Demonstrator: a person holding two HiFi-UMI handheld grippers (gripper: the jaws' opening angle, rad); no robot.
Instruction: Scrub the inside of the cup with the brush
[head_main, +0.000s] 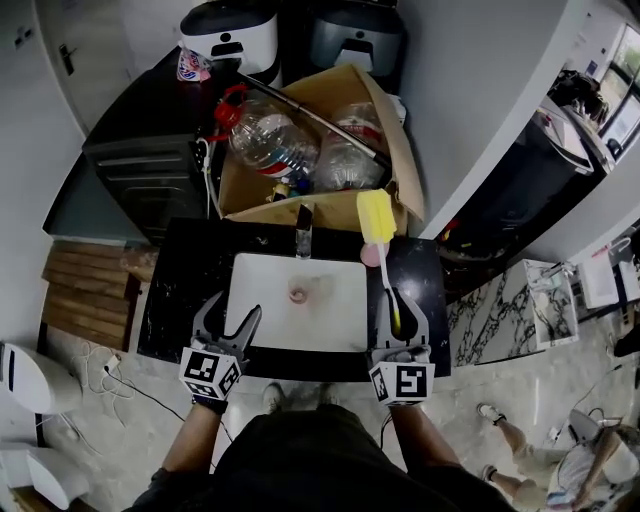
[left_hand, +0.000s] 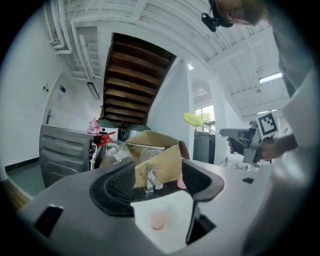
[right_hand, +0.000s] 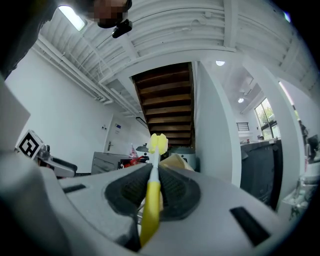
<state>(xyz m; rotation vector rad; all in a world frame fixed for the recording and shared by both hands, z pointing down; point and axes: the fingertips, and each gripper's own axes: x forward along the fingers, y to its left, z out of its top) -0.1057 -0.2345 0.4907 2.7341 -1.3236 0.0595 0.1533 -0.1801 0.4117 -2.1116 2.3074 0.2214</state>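
My right gripper (head_main: 398, 328) (right_hand: 152, 189) is shut on the yellow handle of the brush (head_main: 392, 300) (right_hand: 149, 212). Its white stem ends in a yellow sponge head (head_main: 376, 217) (right_hand: 158, 143) above the counter's back right. A pink cup (head_main: 369, 256) (left_hand: 180, 181) stands on the black counter just behind the stem, partly hidden by it. A second small pink round thing (head_main: 298, 294) (left_hand: 157, 220) lies at the bottom of the white basin (head_main: 330, 320); I cannot tell whether it is a cup or the drain. My left gripper (head_main: 229, 322) (left_hand: 160, 185) is open at the basin's front left, with nothing between its fingers.
A chrome tap (head_main: 304, 232) stands at the basin's back edge. Behind it is a cardboard box (head_main: 345, 90) with plastic bottles (head_main: 272, 140). A grey appliance (head_main: 150, 180) stands at the left and a dark cabinet (head_main: 520, 190) at the right.
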